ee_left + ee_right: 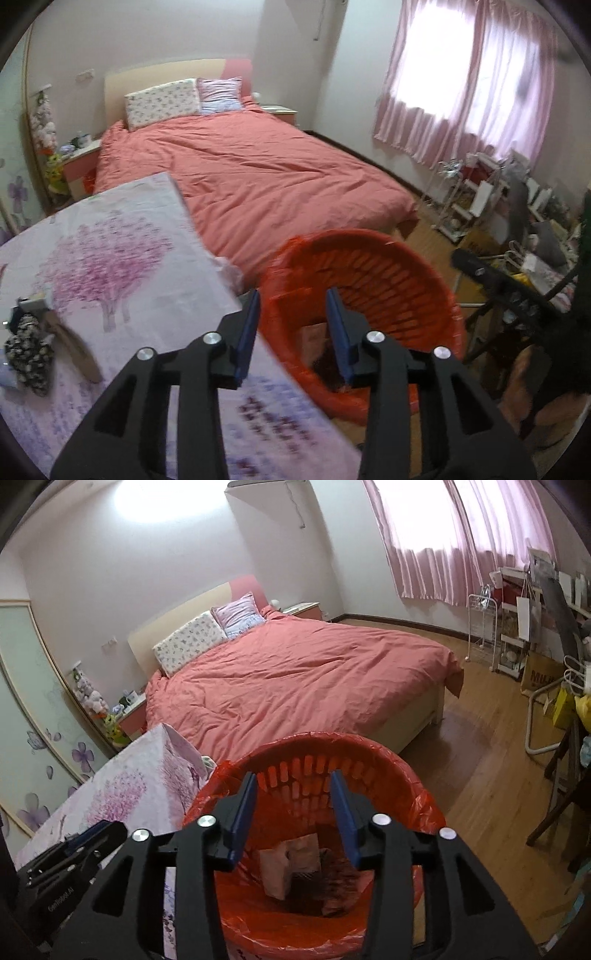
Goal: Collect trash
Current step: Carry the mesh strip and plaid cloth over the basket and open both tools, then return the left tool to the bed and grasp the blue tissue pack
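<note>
The left wrist camera looked forward and down along its jaws, close above the edge where the floral-clothed counter [122, 258] met the round orange plastic-lined bin [369, 266] at 1 o'clock. The right wrist camera sat right over the same bin [317, 753], counter [129, 786] at 9 o'clock. Both views shared the salmon-covered bed [251, 173] [295, 675] at 12 o'clock and the pink curtains [461, 74] [461, 535] at 2 o'clock.

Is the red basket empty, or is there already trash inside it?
Not empty. In the right wrist view, the red basket, lined with a red bag, holds a crumpled pale wrapper and something dark at its bottom.
</note>
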The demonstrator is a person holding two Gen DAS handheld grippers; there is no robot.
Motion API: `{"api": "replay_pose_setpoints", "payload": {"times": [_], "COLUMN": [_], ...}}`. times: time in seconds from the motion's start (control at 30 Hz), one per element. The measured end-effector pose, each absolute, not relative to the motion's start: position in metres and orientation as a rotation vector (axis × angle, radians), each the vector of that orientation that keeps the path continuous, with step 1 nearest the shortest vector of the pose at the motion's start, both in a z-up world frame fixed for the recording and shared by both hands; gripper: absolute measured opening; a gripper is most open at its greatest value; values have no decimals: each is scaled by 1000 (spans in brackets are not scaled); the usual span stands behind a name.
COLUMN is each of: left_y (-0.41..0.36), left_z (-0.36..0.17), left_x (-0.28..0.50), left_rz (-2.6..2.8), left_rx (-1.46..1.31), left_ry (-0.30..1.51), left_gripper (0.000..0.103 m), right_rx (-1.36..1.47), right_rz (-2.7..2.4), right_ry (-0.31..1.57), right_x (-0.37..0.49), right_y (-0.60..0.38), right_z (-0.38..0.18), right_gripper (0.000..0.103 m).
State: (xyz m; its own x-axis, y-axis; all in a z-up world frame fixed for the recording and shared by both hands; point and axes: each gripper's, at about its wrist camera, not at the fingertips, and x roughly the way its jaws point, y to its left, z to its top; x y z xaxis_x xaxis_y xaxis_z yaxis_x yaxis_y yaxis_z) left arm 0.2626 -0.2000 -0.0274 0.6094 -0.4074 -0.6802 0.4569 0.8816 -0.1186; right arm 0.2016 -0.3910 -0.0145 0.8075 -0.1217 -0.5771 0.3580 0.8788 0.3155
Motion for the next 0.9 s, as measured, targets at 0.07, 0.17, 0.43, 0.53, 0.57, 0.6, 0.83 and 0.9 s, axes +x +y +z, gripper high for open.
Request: {"api": "replay_pose_setpoints", "payload": {"times": [0.07,0.17,0.43,0.53,0.57,0.6,0.83,0.9], "left_y": [-185,-164,-100,-68,-52,-42,55,82], "left_z": [-31,-32,-35,-35,-35,-35,-44,-51], "left_x": [262,260,261,259,259,258,256,257], "left_rz": [-460,-409,-289,-227,-198,-178,38,89], "left_rx": [91,108,99,85,75,69,21,-3], "left_ry": [761,756,756,749,747,746,756,780], "left_gripper": [44,49,53,56,57,59,72,73], "right_rx": [409,378,312,294,288,281,230,215], "right_rz": [-265,-253,-201,-170,-163,-152,-58,-26], "right_ry": [573,571,586,599,603,609,648,661], "right_x": [203,206,214,218,219,221,231,234], "right_y": [-388,-379,-345,-329,-324,-318,-271,-256], "right_z": [-13,-10,-6,-7,-7,-8,-11,-13], "right_gripper": [53,55,58,58,58,58,58,58]}}
